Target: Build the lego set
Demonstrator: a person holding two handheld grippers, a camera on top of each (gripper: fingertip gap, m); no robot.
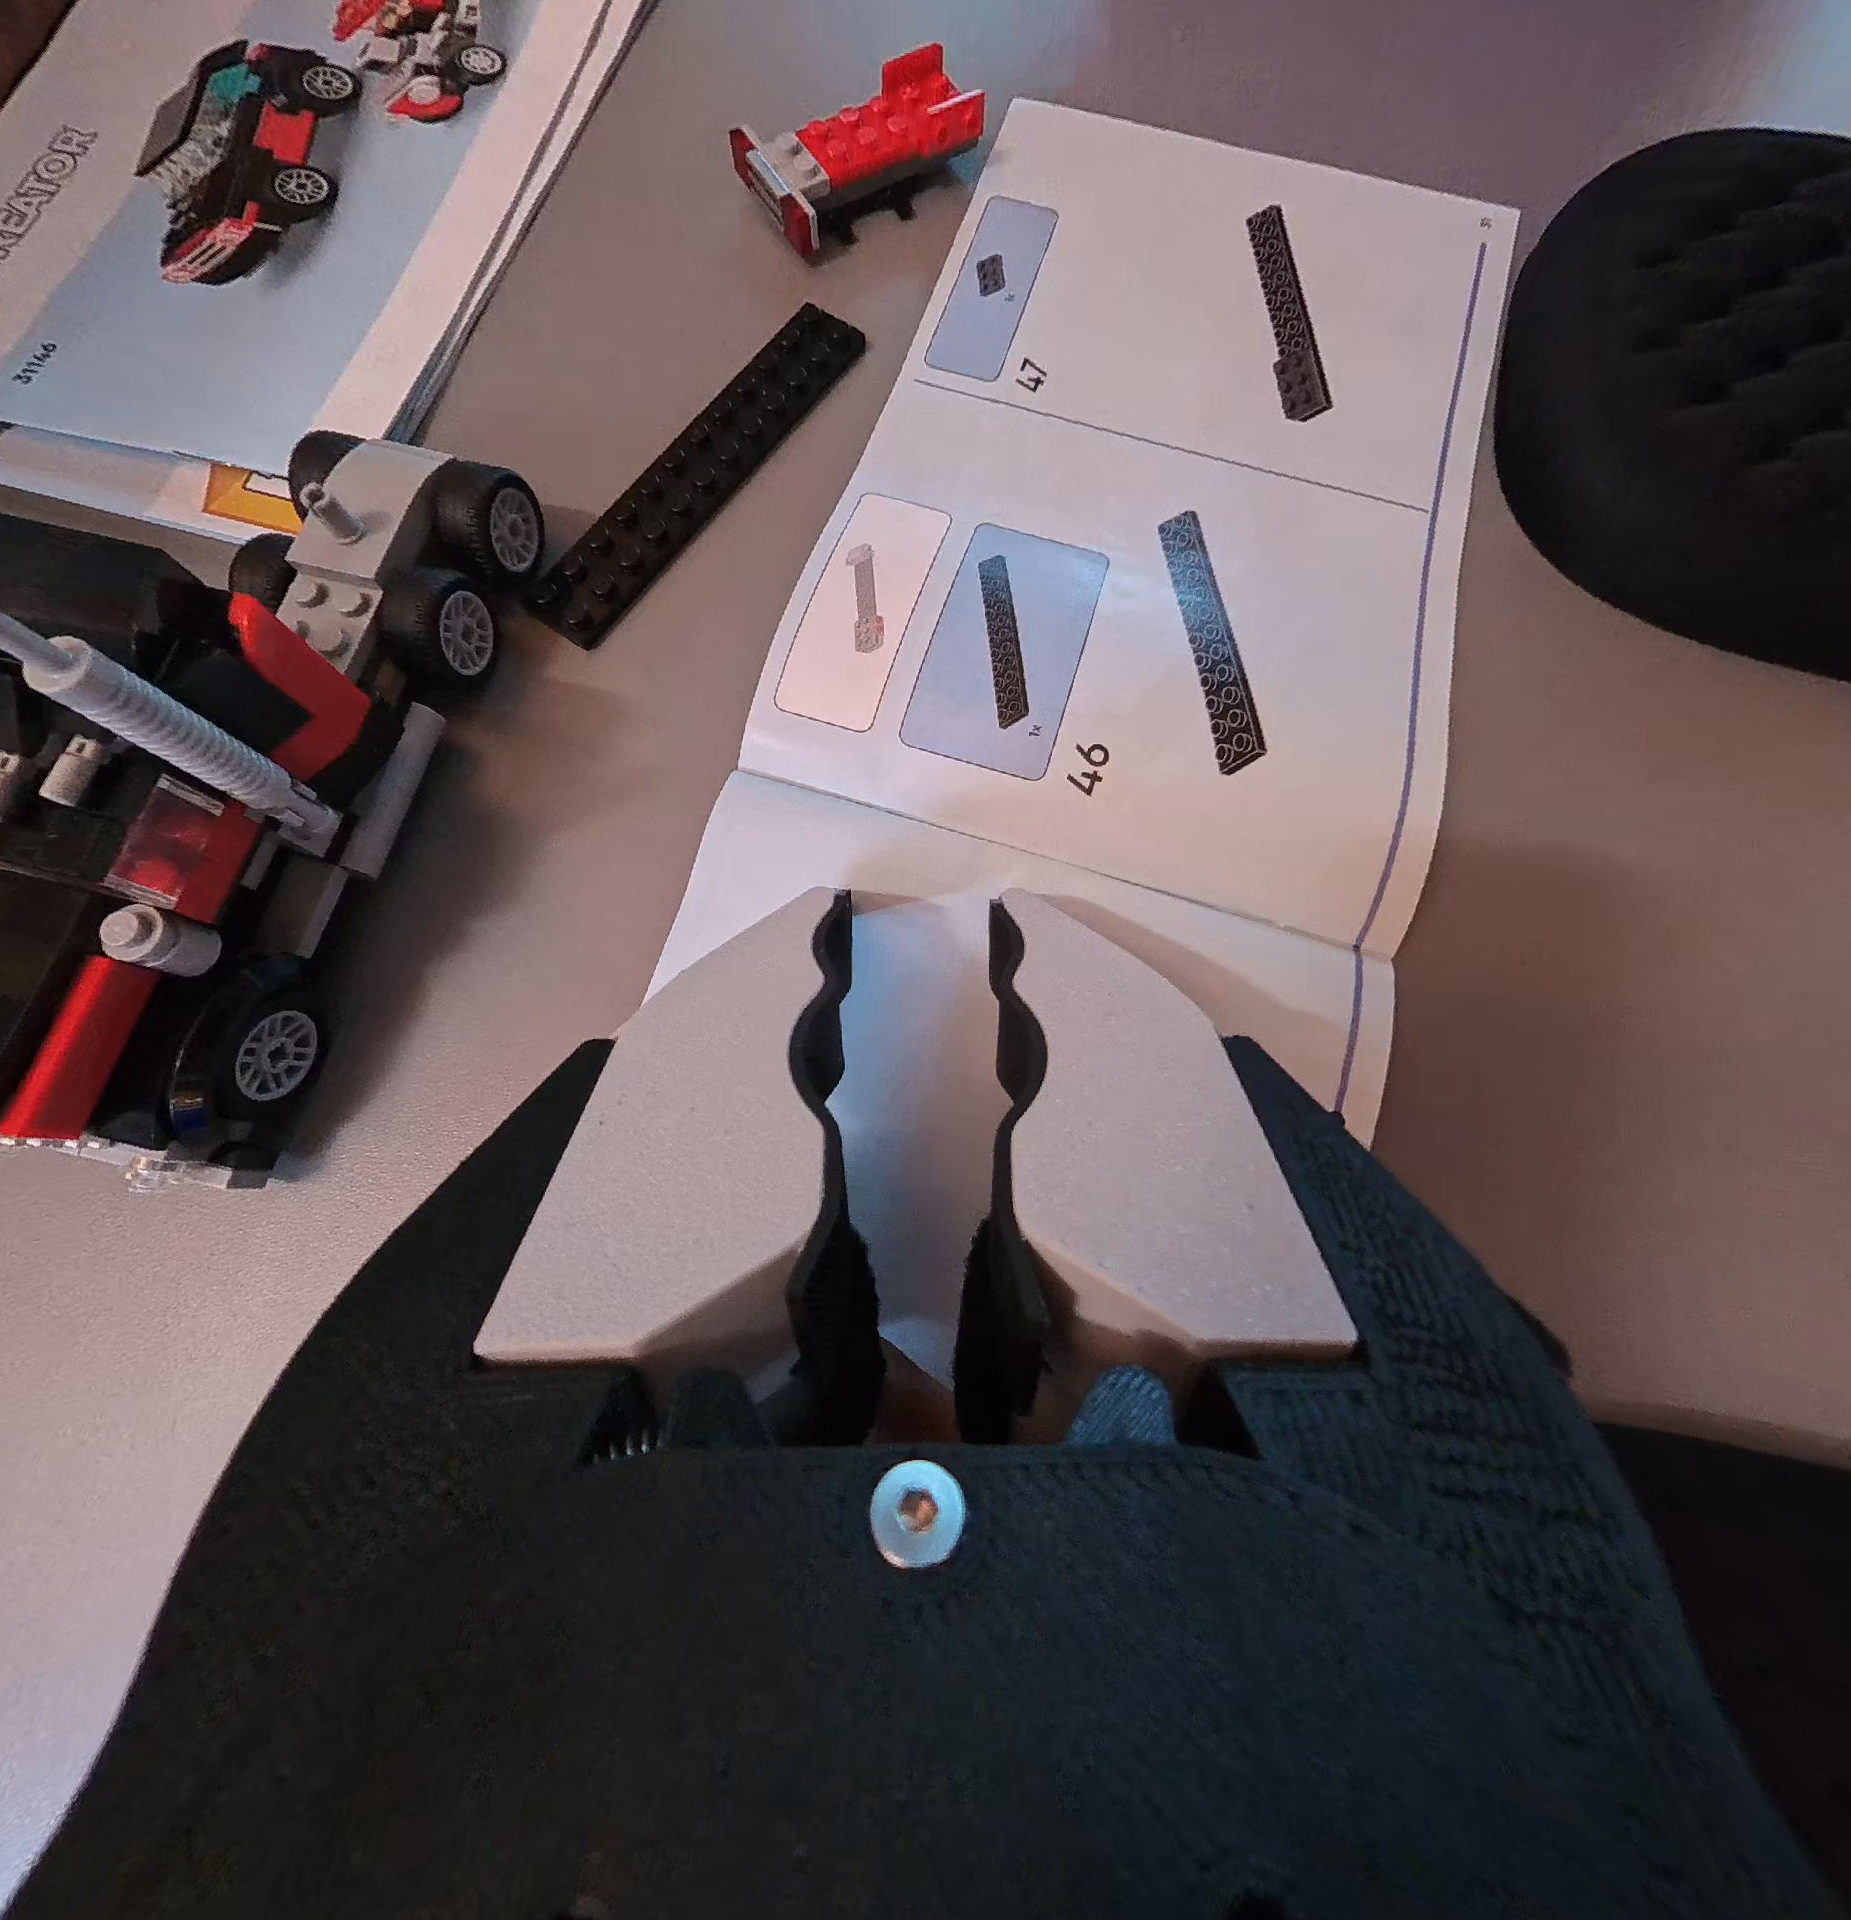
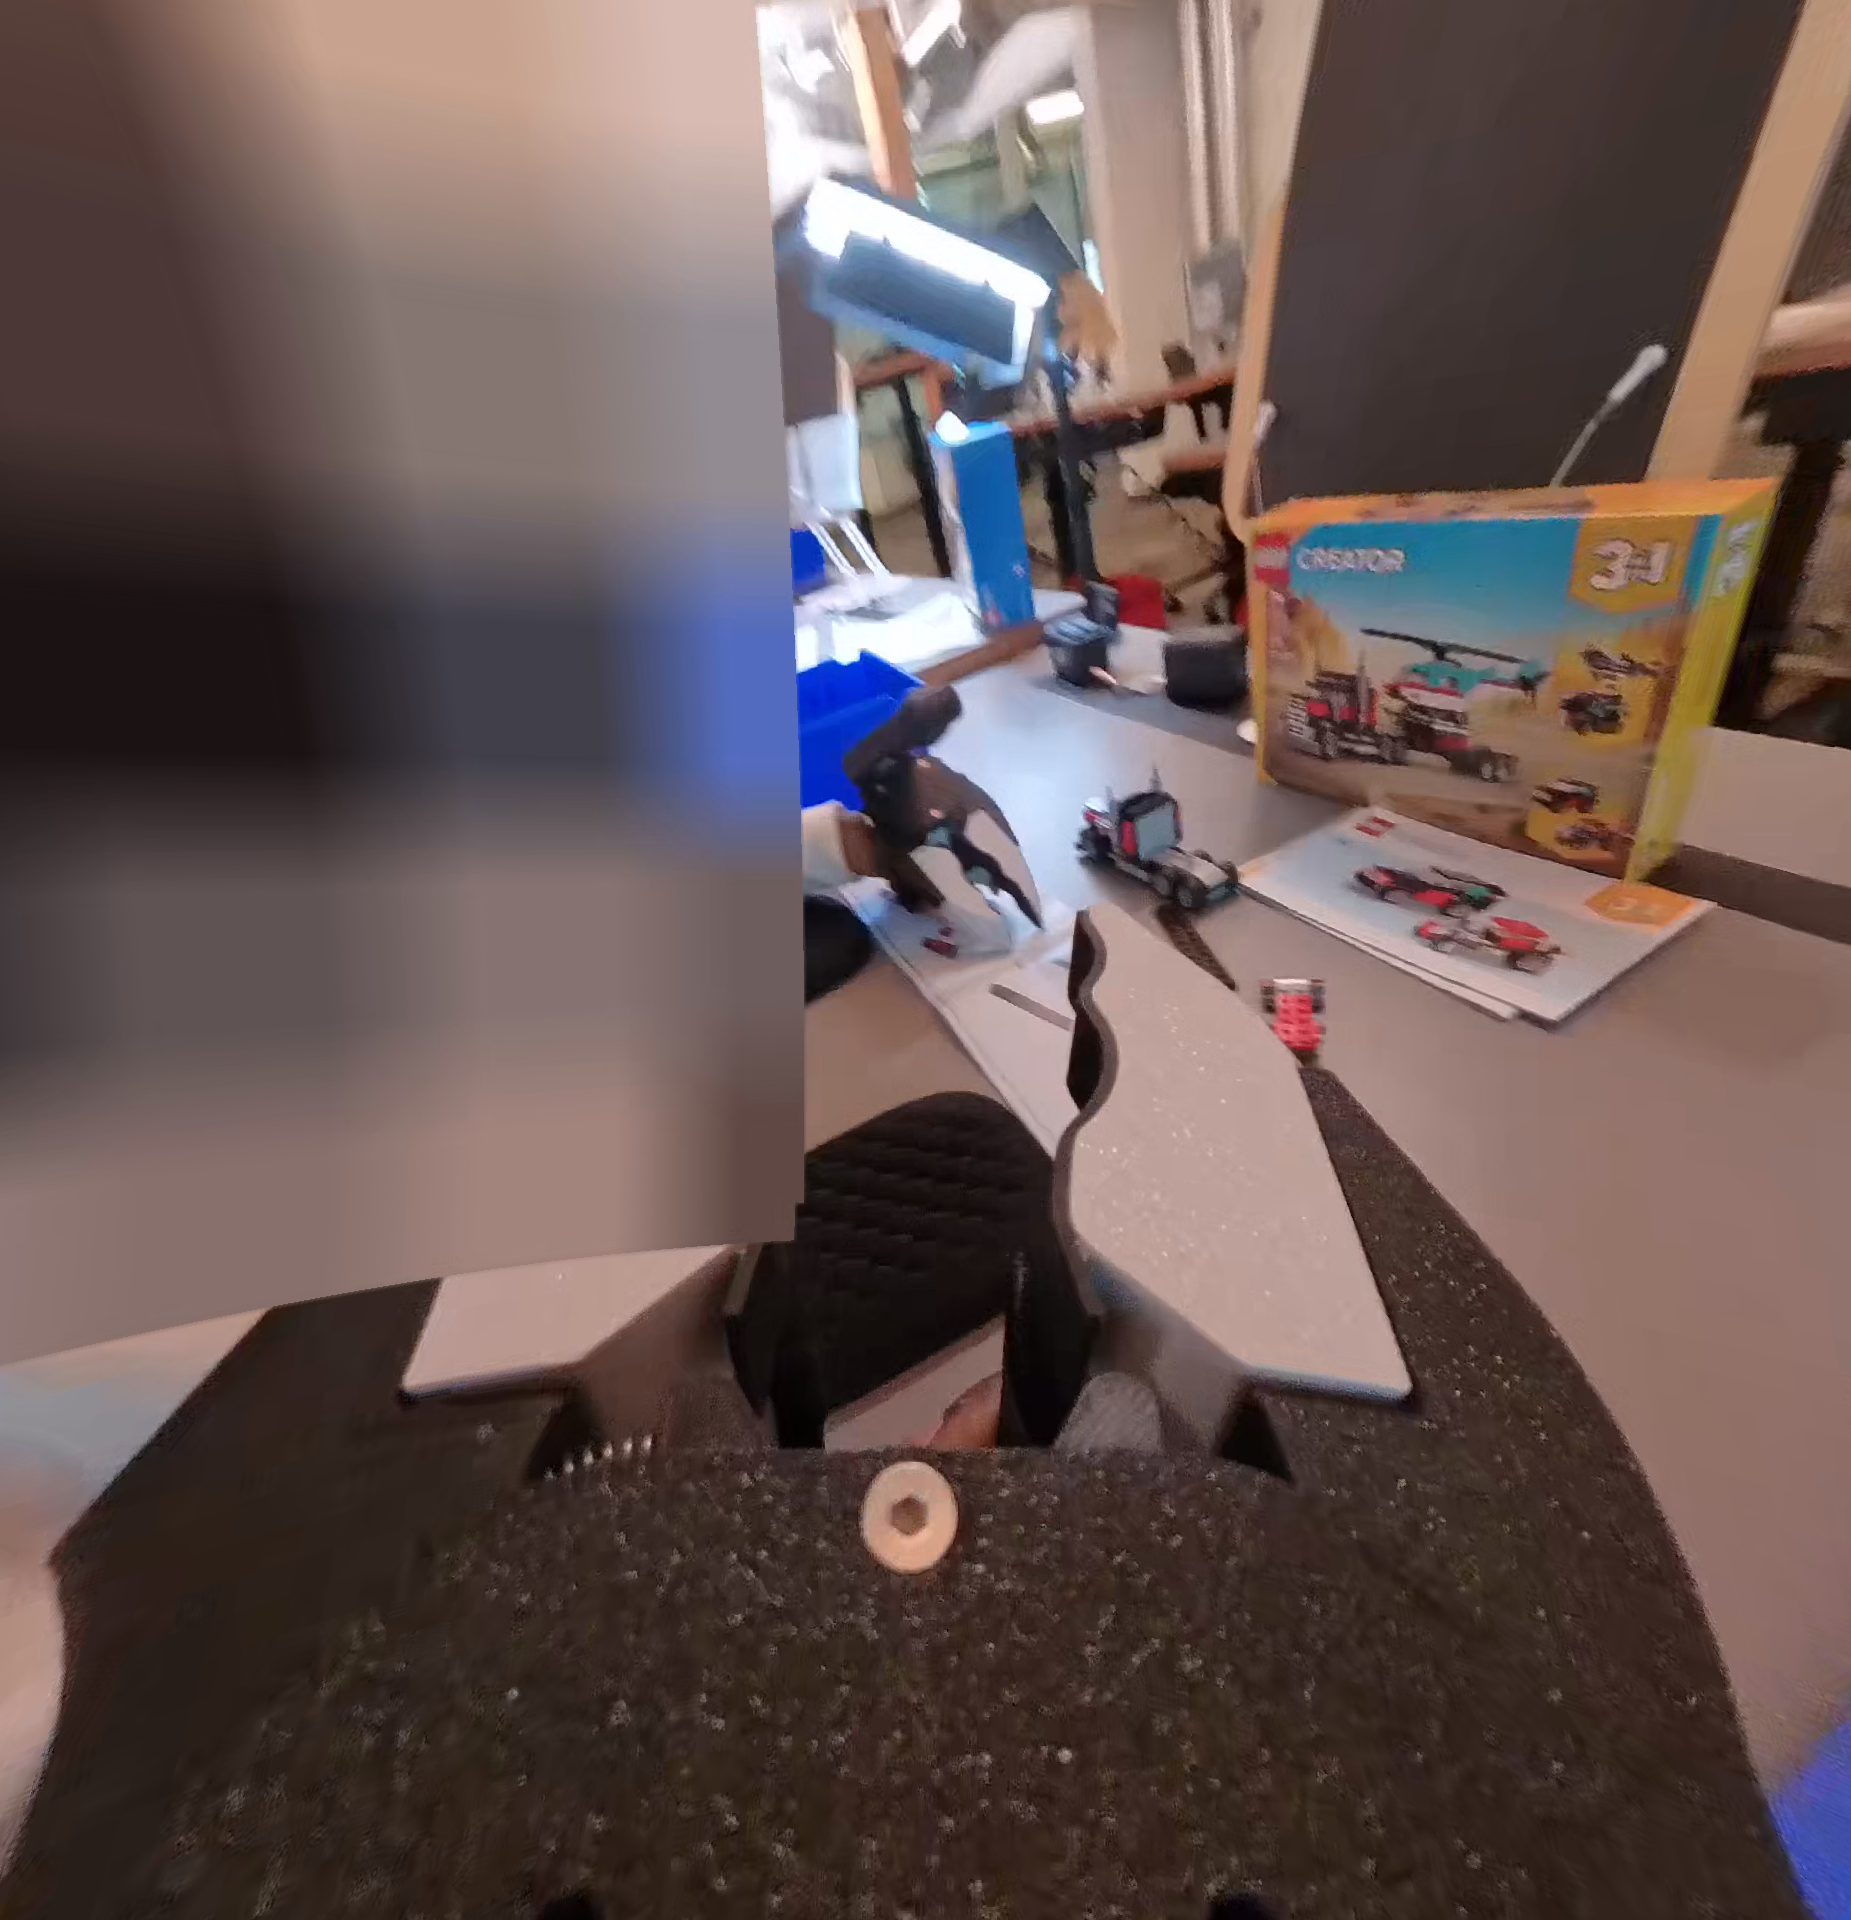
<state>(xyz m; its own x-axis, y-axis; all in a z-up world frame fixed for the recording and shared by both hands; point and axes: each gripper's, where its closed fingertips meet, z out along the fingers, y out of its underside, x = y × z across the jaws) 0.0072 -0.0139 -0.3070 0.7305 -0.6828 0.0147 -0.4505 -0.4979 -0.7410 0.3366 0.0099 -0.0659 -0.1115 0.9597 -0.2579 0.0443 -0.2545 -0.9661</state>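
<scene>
**Blur patch swallows half the right-hand view**

Blur covers the left half of the right wrist view, hiding one finger of the right tongs (image 2: pixel 900 1091); only the other grey finger shows, so whether they are parted or shut, I cannot tell. Left tongs (image 1: pixel 919 914) hover over the open instruction booklet (image 1: pixel 1160 520), fingers parted with a narrow gap, nothing between them. Truck model (image 1: pixel 173 790) sits on the grey desk (image 1: pixel 1627 935), cut off by the left edge. Long black plate (image 1: pixel 703 473) lies just beside its rear wheels, flat on the desk. Small red sub-assembly (image 1: pixel 859 156) rests near the booklet's far edge. Closed manual (image 1: pixel 225 208) lies cropped in the top left corner. Black padded object (image 1: pixel 1710 395) is cut off on the right. Set box (image 2: pixel 1492 665) stands upright at the back of the desk, room behind it cluttered and smeared.
</scene>
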